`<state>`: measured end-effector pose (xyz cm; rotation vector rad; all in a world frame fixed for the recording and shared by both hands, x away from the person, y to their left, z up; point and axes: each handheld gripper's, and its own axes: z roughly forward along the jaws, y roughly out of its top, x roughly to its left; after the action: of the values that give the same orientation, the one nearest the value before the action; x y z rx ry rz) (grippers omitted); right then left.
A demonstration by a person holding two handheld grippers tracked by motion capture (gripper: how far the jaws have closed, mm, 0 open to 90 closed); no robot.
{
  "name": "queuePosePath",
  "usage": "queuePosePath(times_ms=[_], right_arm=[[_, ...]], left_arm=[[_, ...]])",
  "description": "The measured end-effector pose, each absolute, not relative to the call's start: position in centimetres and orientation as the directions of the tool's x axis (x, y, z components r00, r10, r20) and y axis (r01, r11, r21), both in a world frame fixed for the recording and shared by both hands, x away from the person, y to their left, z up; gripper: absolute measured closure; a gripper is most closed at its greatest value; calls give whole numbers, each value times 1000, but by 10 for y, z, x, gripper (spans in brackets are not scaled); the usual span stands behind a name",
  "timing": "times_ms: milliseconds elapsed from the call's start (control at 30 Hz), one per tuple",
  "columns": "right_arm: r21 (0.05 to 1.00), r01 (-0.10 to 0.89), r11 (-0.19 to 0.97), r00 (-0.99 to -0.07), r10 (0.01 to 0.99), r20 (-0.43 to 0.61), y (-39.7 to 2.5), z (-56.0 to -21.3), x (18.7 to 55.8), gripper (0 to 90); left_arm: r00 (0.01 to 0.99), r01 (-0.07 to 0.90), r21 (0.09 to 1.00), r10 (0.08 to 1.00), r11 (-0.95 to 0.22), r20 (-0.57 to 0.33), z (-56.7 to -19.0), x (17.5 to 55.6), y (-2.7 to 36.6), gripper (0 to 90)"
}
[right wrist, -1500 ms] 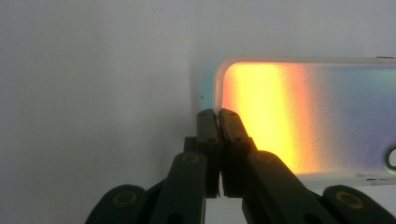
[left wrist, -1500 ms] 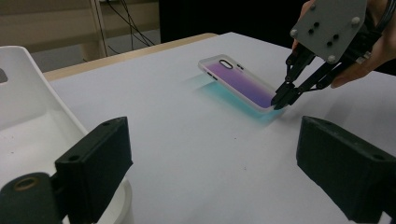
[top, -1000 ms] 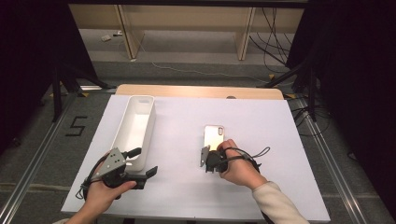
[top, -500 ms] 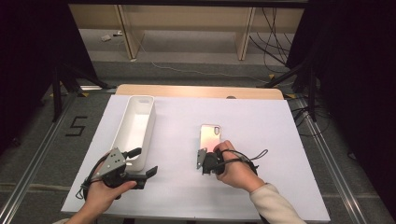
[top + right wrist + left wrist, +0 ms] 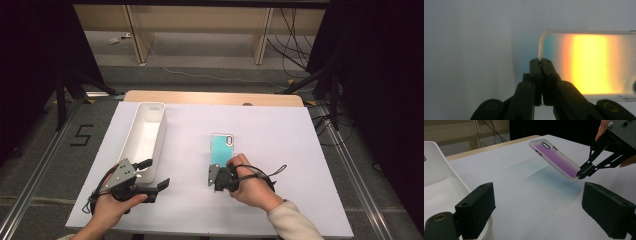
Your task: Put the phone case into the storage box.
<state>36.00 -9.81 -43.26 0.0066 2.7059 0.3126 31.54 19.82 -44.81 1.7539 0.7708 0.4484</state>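
Phone case (image 5: 220, 149): translucent white rim, teal in the high view, purple in the left gripper view, camera cutout at the far end. Long axis away from the person, near end raised off the white surface (image 5: 280, 135), far end tilted down. Pinched at the near edge by the right gripper (image 5: 214, 176), jaws closed tight on the rim. Left gripper (image 5: 154, 174) held wide, holding nothing, beside the white tray (image 5: 161, 131), well apart from the case.
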Motion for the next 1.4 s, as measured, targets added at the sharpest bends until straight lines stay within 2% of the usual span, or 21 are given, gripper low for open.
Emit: queuePosePath(times_ms=[467, 767, 1400], right_arm=[[211, -62, 976, -909, 32, -415, -94, -431, 346, 894], [221, -98, 970, -899, 8, -438, -89, -428, 340, 894], [229, -125, 965, -894, -10, -448, -83, -425, 333, 894]], left_arm=[[717, 285, 939, 693, -195, -74, -446, 324, 184, 125], [699, 349, 917, 705, -193, -118, -445, 330, 175, 149], [717, 395, 894, 679, -211, -157, -438, 367, 128, 177]])
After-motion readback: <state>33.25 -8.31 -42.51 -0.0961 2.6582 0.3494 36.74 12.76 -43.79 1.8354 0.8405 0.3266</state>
